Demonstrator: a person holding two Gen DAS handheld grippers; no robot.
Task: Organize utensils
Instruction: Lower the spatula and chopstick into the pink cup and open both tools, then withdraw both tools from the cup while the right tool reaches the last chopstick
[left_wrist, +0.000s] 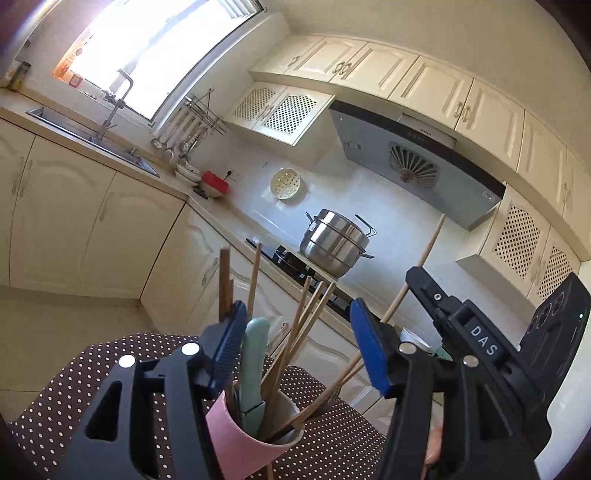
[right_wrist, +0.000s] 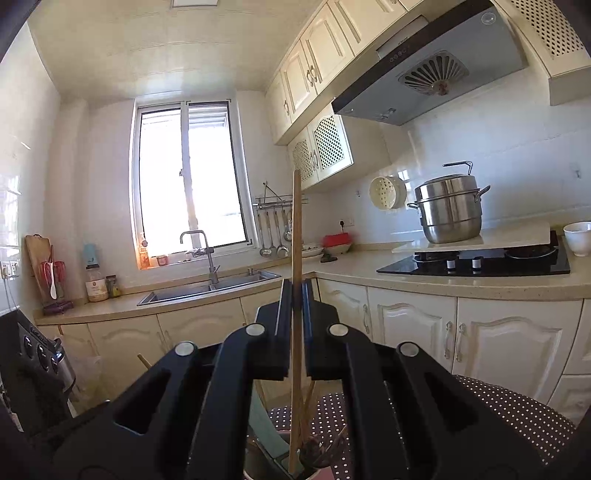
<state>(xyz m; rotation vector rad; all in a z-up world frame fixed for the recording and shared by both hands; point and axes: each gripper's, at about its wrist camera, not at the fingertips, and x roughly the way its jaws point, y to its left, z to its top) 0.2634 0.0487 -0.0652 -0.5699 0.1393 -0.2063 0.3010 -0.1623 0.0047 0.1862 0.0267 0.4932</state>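
Observation:
A pink cup (left_wrist: 236, 435) stands on a brown polka-dot tablecloth (left_wrist: 74, 387). It holds several wooden chopsticks (left_wrist: 306, 321) and a pale green-handled utensil (left_wrist: 255, 362). My left gripper (left_wrist: 299, 347) is open just above the cup, its blue pads (left_wrist: 229, 343) on either side of the utensils and pressing on none. My right gripper (right_wrist: 295, 291) is shut on one long wooden chopstick (right_wrist: 296, 229), held upright with its lower end down in the cup (right_wrist: 325, 474). The left wrist view shows this gripper (left_wrist: 413, 277) to the right with its chopstick (left_wrist: 430, 251).
Beyond the table runs an L-shaped counter with cream cabinets, a sink (right_wrist: 210, 286) under the window and a black hob (right_wrist: 472, 262). A steel steamer pot (right_wrist: 448, 210) and a white bowl (right_wrist: 578, 238) stand near the hob. A dark appliance with knobs (right_wrist: 37, 354) is at the left.

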